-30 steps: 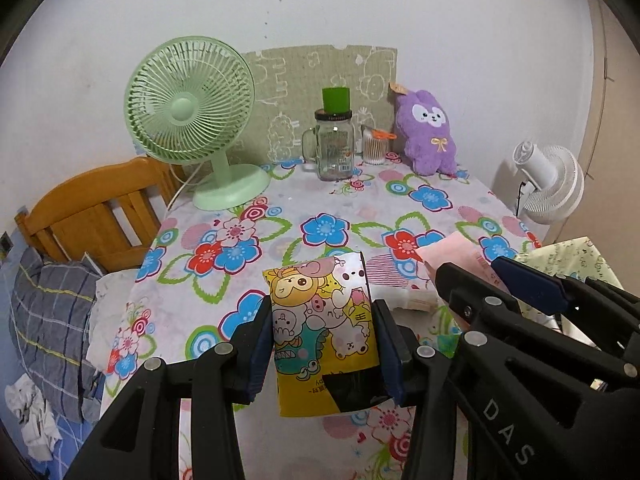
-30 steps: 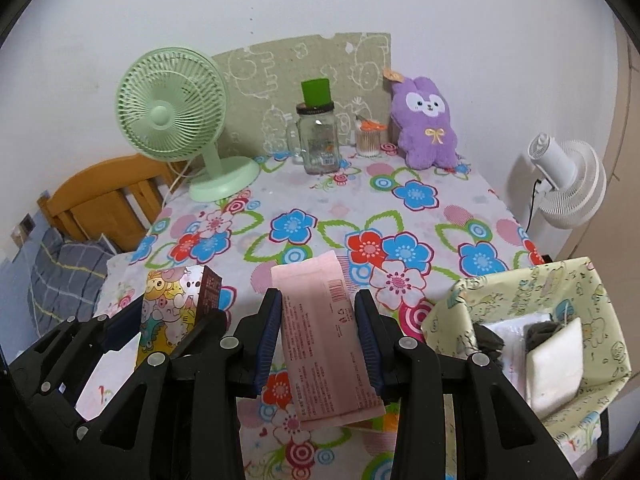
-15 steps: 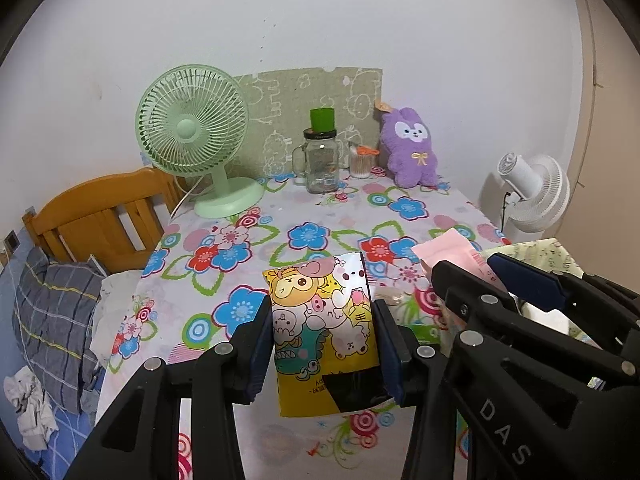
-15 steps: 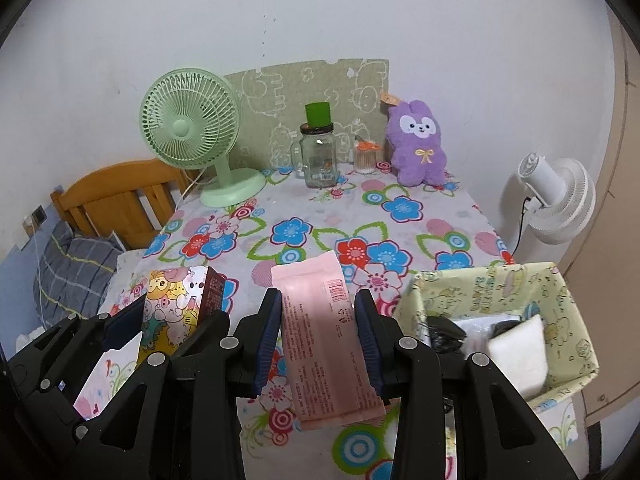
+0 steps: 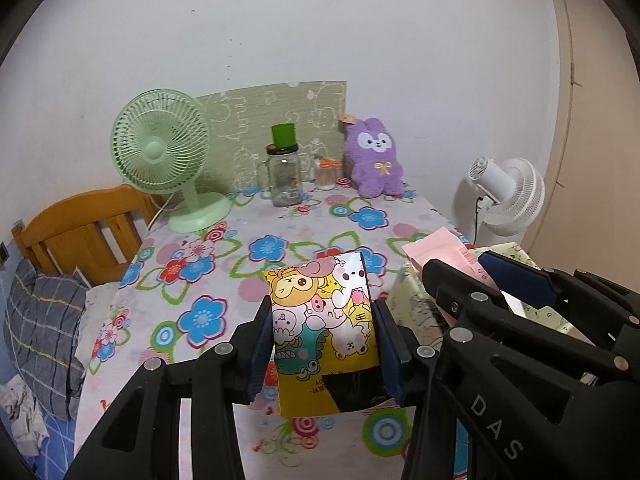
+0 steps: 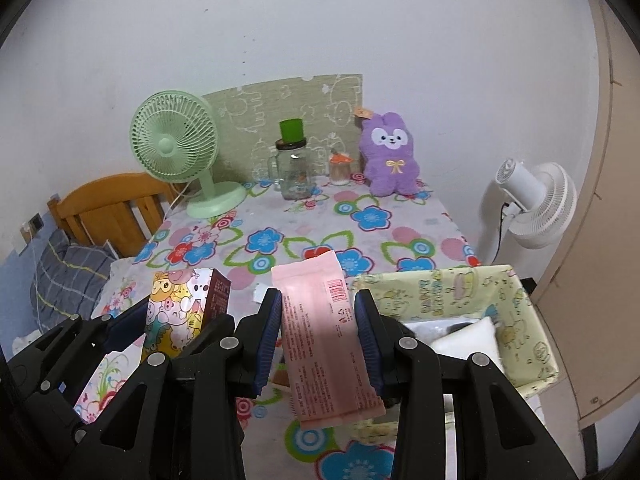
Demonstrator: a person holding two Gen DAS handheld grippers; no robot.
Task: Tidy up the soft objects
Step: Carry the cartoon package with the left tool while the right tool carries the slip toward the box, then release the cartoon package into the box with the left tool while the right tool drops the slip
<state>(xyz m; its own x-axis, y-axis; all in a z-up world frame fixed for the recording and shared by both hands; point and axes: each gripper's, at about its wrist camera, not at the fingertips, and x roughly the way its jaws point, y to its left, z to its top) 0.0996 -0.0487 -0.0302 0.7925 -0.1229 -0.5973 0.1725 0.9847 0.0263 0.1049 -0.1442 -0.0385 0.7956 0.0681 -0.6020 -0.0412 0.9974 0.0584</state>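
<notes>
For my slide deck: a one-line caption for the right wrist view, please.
Right gripper clamps a pink packet beside a yellow fabric bin, left gripper holding a cartoon pack.

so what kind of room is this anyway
Most likely a bedroom or small living space at home: a table with a floral cloth stands against the wall, a wooden bed frame with a plaid pillow beside it, and a purple plush toy.

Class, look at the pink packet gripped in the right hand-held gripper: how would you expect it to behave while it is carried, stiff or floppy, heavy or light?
The pink packet probably flexes: its pads pinch only its sides, and it is a flat film pouch. It looks light, since the right hand-held gripper holds it clear of the table without visible sag. Its smooth wrapper could slip.
</notes>
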